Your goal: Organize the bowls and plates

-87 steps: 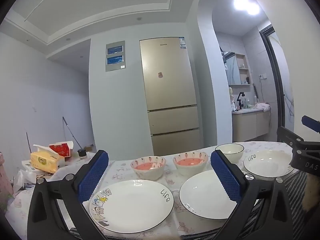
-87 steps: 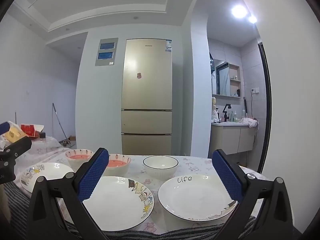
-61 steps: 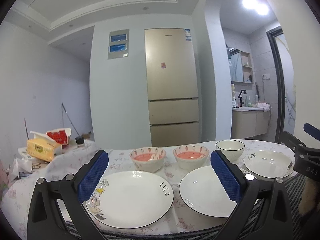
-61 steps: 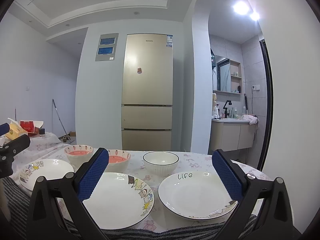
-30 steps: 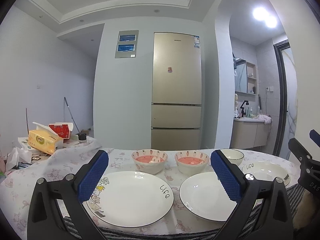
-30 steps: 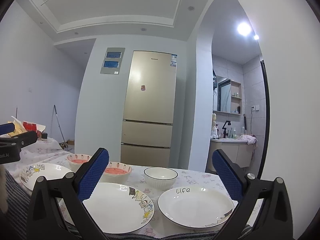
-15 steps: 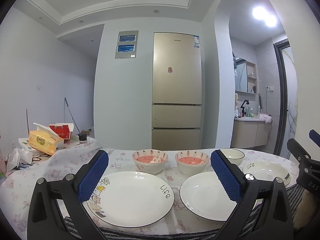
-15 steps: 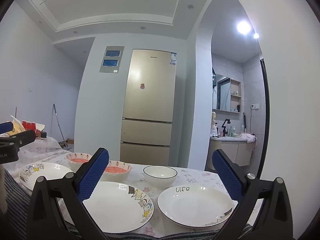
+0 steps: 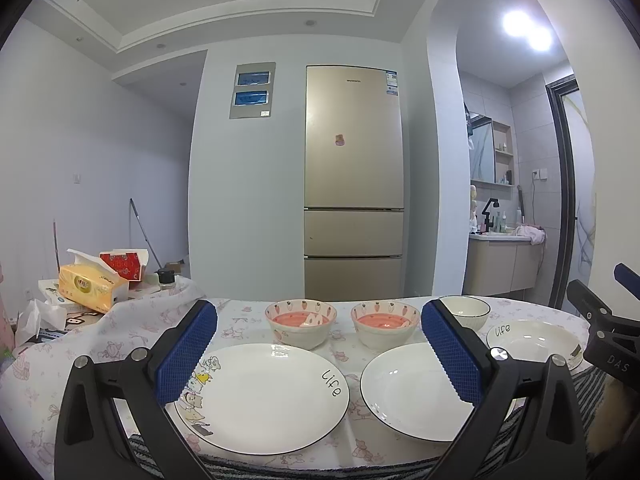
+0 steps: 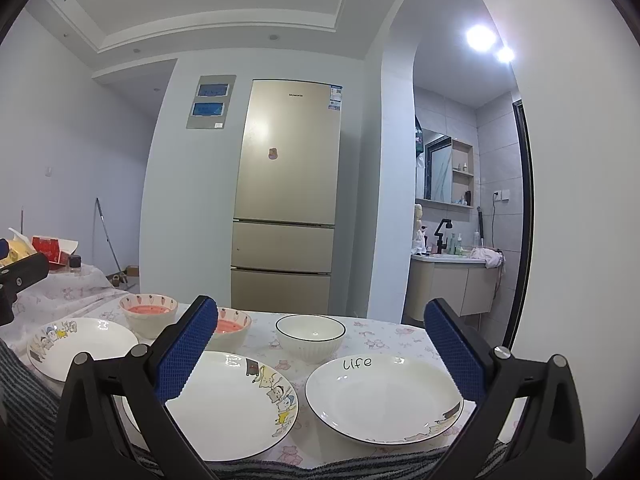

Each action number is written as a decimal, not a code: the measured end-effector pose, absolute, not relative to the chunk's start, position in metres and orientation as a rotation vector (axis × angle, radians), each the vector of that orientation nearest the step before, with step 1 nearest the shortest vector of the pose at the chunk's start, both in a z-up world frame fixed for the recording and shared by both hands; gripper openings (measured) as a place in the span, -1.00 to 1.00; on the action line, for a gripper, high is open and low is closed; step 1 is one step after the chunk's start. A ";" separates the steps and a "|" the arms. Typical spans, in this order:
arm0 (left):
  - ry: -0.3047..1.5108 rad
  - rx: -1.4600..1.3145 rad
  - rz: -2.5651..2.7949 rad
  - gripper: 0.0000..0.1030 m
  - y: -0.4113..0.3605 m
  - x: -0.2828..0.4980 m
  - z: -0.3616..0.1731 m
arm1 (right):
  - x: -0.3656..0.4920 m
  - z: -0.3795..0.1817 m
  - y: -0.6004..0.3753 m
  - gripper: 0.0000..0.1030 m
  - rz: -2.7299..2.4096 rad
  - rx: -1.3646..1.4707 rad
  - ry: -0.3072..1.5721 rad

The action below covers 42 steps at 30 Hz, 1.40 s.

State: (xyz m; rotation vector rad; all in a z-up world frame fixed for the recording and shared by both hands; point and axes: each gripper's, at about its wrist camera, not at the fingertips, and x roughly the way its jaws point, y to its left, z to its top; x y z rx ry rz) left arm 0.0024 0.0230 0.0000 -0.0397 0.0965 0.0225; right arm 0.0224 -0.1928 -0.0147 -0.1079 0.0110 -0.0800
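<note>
White plates [image 9: 264, 396] are showing cartoon animals and black rims. Beside them, bowls [image 9: 301, 323] are showing pink insides and strawberry prints. The tablecloth [image 9: 120, 332] is showing pink bears.

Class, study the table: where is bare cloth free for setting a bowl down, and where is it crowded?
Free: the cloth left of the left plate, and behind the white bowl toward the far-right corner. Crowded: the two pink bowls sit close behind the plates, with narrow gaps.
</note>
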 end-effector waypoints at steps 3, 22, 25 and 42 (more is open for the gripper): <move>0.097 -0.039 0.022 1.00 0.023 0.002 0.000 | 0.023 -0.014 -0.192 1.00 -0.080 -0.104 0.018; 0.096 -0.024 0.027 1.00 0.022 0.003 0.001 | 0.025 -0.015 -0.195 1.00 -0.083 -0.097 0.026; 0.092 -0.025 0.028 1.00 0.021 0.002 0.001 | 0.026 -0.016 -0.196 1.00 -0.082 -0.097 0.028; 0.044 -0.027 0.074 1.00 0.026 -0.015 0.026 | 0.024 0.007 -0.182 1.00 -0.076 -0.148 0.053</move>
